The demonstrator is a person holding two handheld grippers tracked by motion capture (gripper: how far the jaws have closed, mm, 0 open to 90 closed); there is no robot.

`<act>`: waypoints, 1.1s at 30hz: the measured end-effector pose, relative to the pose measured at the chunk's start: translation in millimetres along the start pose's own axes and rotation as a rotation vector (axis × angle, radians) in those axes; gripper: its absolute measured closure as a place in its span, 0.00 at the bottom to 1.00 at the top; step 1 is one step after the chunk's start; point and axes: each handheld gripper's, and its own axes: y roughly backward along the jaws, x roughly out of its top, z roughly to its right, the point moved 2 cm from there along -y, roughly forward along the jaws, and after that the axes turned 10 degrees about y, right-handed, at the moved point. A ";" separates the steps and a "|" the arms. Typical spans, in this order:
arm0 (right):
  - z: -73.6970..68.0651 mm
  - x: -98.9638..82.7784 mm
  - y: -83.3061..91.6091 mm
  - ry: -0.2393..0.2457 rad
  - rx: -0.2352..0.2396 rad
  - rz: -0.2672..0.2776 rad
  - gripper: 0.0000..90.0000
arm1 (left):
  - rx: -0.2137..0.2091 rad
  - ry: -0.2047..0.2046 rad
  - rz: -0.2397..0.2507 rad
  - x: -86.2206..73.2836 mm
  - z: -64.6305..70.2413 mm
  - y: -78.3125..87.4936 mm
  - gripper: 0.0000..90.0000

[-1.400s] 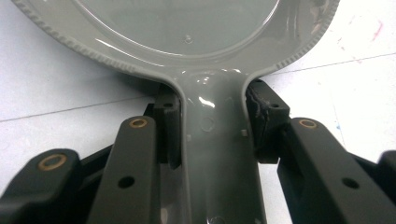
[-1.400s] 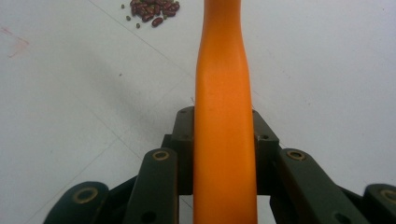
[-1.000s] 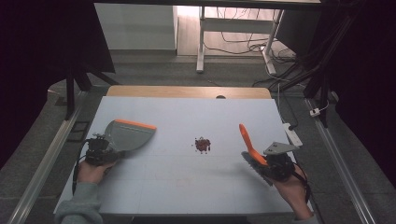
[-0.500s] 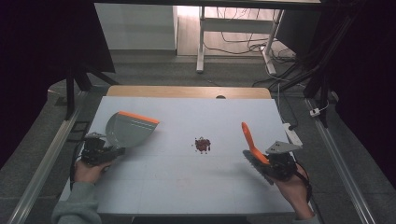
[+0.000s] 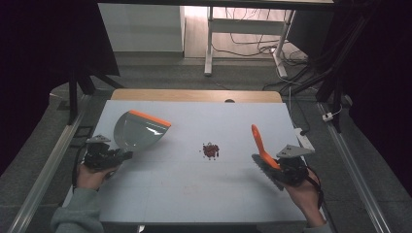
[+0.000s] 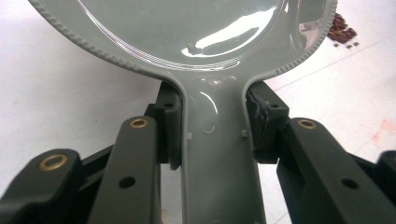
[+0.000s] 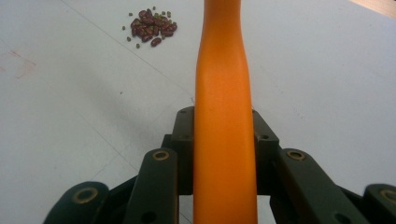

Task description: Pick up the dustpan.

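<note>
Sweeping job centred on a small heap of beans at mid-bench, untouched and well apart from both tools. Flanked on the left by a grey dustpan with an orange lip, and on the right by a brush with an orange handle. Against a second ago: dustpan carried slightly farther up the bench and a little toward the heap, orange lip turned that way; brush practically where it was. Reads as the pan being brought round for the catch, with no sweeping stroke begun yet. Hard to tell whether the pan rests on the bench or hangs just above it. Left gripper clenched on the dustpan's grey handle, pads pressed against both its sides in the left gripper view, heap visible past the pan's rim at upper right. Right gripper clamped on the brush, orange handle running straight up between the jaws in the right gripper view, heap ahead and to the left. Left hand low near the bench's left edge, gripper pointing across toward the centre. Right hand at the near right, handle tipped up and away, bristles low beside the gripper.
</note>
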 end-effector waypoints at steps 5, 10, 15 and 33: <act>-0.9 1.4 0.4 -0.003 -0.007 0.007 0.78 | -0.038 -0.030 0.014 1.4 5.6 5.1 0.69; -4.9 3.0 0.0 0.011 -0.010 0.010 0.78 | -0.064 -0.066 0.017 2.5 12.9 8.8 0.69; -9.1 5.8 1.4 0.021 -0.006 0.022 0.78 | -0.080 -0.084 0.016 3.3 18.1 12.4 0.69; -9.0 9.1 2.7 0.020 -0.004 0.042 0.78 | -0.158 -0.172 -0.021 5.3 38.0 11.2 0.69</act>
